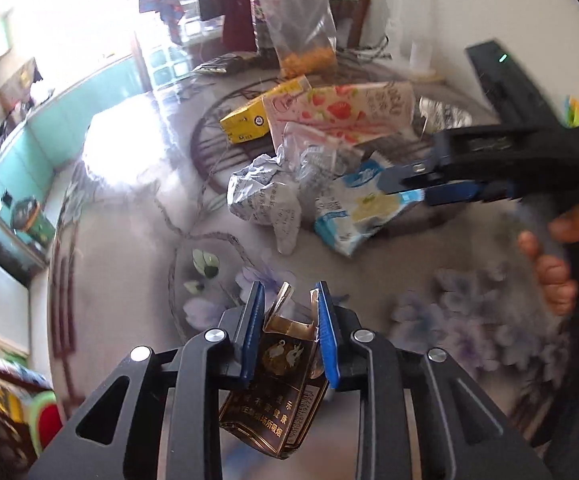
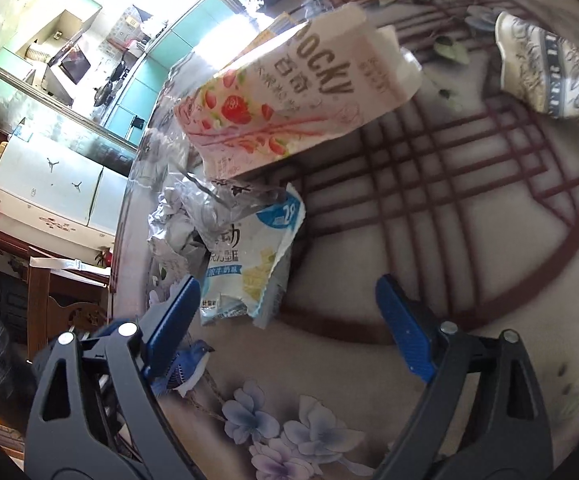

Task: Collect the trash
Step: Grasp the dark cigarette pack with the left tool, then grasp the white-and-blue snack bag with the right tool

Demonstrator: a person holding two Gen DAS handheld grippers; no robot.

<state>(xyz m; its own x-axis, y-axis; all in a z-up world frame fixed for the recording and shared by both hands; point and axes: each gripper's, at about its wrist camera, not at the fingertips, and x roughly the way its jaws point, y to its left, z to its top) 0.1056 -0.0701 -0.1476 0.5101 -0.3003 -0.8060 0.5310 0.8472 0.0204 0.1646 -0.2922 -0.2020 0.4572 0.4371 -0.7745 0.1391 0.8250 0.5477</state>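
Note:
My left gripper [image 1: 289, 300] is shut on a dark cigarette pack [image 1: 277, 396] with gold print, held above the flowered table [image 1: 109, 264]. My right gripper [image 2: 289, 300] is open, its jaws wide apart, just short of a blue and white snack wrapper [image 2: 255, 264]; it also shows in the left wrist view [image 1: 403, 188] next to that wrapper [image 1: 353, 216]. A pink strawberry Pocky box [image 2: 289, 96] [image 1: 341, 112], crumpled white paper [image 1: 265, 200] and silvery foil wrappers [image 2: 185, 220] lie in the same pile.
A yellow box [image 1: 249, 120] and a clear bag with orange contents [image 1: 301, 28] lie farther back. A patterned white packet [image 2: 545, 68] lies at the far right of the table. Kitchen counters [image 1: 21, 152] and a fridge [image 2: 49, 184] stand beyond the table edge.

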